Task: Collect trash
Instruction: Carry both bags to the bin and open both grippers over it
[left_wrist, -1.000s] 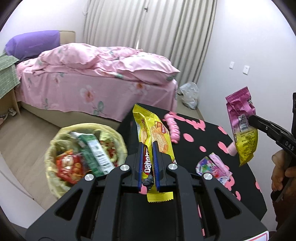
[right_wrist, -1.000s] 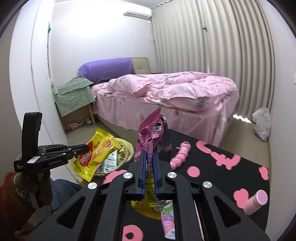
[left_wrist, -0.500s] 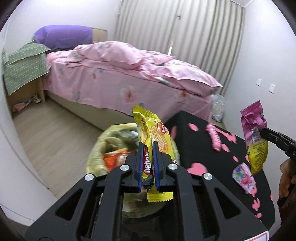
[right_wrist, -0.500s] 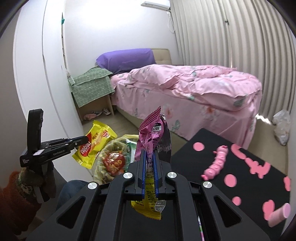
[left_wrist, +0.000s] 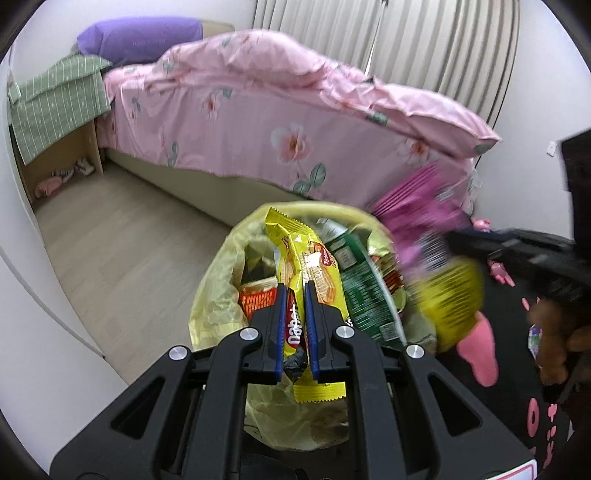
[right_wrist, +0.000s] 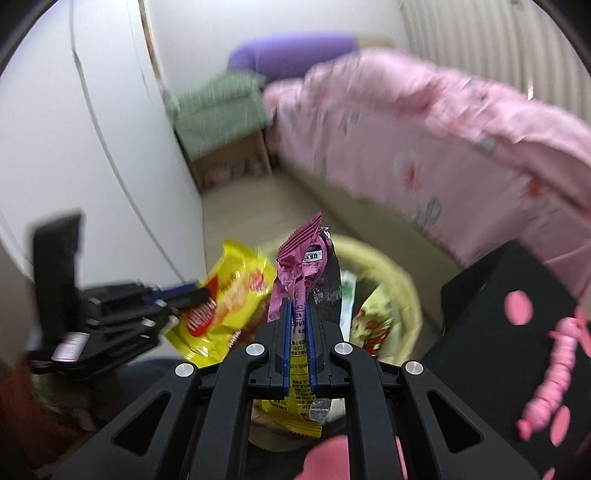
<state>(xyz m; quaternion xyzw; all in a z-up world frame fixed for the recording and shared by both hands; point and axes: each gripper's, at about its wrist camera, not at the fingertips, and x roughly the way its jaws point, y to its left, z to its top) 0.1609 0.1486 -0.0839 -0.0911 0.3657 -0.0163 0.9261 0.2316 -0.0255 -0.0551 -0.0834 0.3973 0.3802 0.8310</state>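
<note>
My left gripper (left_wrist: 296, 295) is shut on a yellow snack wrapper (left_wrist: 314, 266) and holds it right over the trash bin (left_wrist: 218, 295), which has a yellow bag liner and holds several wrappers. My right gripper (right_wrist: 298, 314) is shut on a pink and yellow wrapper (right_wrist: 303, 266), also above the bin (right_wrist: 402, 288). In the left wrist view the right gripper (left_wrist: 454, 243) and its wrapper (left_wrist: 424, 229) come in blurred from the right. In the right wrist view the left gripper (right_wrist: 199, 293) holds the yellow wrapper (right_wrist: 229, 306) at the left.
A black table with pink spots (right_wrist: 498, 332) stands right of the bin, with a pink toy (right_wrist: 557, 369) on it. A bed with pink covers (left_wrist: 295, 122) lies behind. A white wall (right_wrist: 92, 147) is at the left, and a wooden nightstand (left_wrist: 62, 147) beyond.
Both grippers have swung left from the table to over the bin and come closer together, each still holding its wrapper. The right wrist view is now motion-blurred.
</note>
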